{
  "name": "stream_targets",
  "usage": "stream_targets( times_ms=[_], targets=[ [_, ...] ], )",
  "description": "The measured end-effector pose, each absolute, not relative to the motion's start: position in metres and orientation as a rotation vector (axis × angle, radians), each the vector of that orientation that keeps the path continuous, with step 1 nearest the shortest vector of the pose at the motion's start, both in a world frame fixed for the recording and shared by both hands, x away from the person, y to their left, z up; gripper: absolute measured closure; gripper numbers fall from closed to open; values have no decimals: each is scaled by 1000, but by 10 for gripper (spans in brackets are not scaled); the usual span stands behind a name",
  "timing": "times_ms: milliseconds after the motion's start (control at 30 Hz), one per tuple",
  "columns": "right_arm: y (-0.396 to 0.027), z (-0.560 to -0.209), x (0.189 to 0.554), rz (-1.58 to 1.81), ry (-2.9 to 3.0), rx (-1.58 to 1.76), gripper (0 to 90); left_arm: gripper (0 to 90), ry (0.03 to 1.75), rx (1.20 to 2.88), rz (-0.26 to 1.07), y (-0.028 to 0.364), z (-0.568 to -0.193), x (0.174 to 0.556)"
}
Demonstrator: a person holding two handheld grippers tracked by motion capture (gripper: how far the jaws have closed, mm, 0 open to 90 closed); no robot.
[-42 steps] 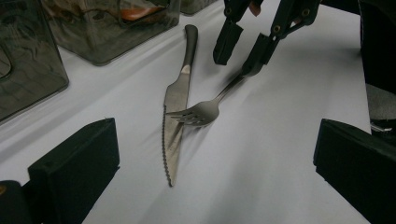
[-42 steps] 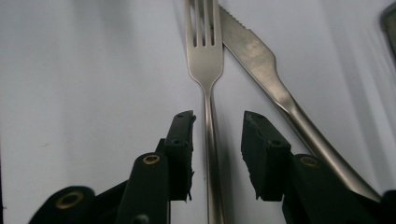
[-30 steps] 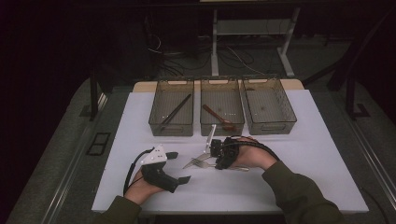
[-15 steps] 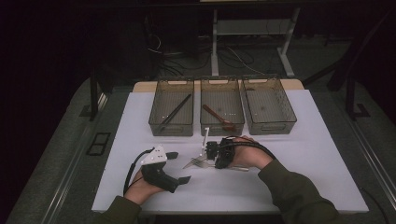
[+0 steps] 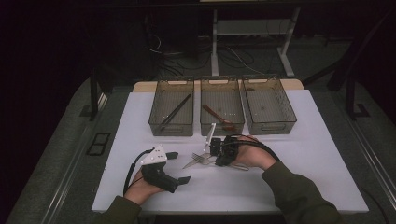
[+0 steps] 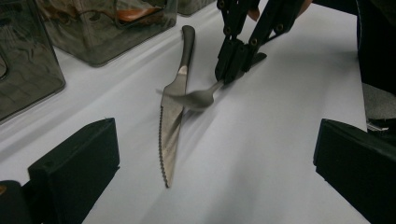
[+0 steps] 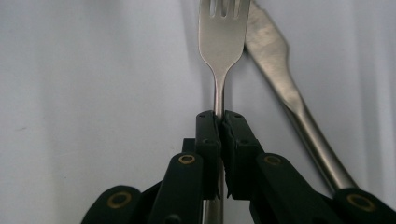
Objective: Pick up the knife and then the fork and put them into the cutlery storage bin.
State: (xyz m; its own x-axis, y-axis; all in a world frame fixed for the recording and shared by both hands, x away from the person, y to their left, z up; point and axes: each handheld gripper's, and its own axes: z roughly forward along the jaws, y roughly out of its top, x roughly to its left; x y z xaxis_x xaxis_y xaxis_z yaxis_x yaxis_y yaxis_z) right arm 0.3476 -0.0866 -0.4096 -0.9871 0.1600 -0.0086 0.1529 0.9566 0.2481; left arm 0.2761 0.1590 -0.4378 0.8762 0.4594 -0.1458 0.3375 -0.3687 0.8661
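Fork is the thing in hand: it lies on the white table just in front of the three smoky bins, and your right tool has just been closing and now pinches its thin handle, with the tines pointing away from you. In the left gripper view its head looks raised a little off the sheet, crossing the serrated knife that lies beside it. Your left tool rests low on the table near you, its jaws standing apart with nothing between them. By my reading you are at the grasp-and-lift step of sorting cutlery: the left bin holds dark sticks, the middle bin a brown utensil, and the right bin looks bare. Next, keep the grip firm on that narrow handle and raise the fork straight up so that the tines clear the knife blade without dragging it. Then carry it over a bin rim, most likely the right one, and lower it before you let go, since a thin handle can swivel between the pads.
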Motion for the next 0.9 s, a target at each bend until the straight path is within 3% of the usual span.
stream_targets(
  times_ms=[900],
  targets=[
    [-172, -370, 356, 1132, 2823, 619, 842, 0, 578, 1987, 149, 160, -437, 276]
  ],
)
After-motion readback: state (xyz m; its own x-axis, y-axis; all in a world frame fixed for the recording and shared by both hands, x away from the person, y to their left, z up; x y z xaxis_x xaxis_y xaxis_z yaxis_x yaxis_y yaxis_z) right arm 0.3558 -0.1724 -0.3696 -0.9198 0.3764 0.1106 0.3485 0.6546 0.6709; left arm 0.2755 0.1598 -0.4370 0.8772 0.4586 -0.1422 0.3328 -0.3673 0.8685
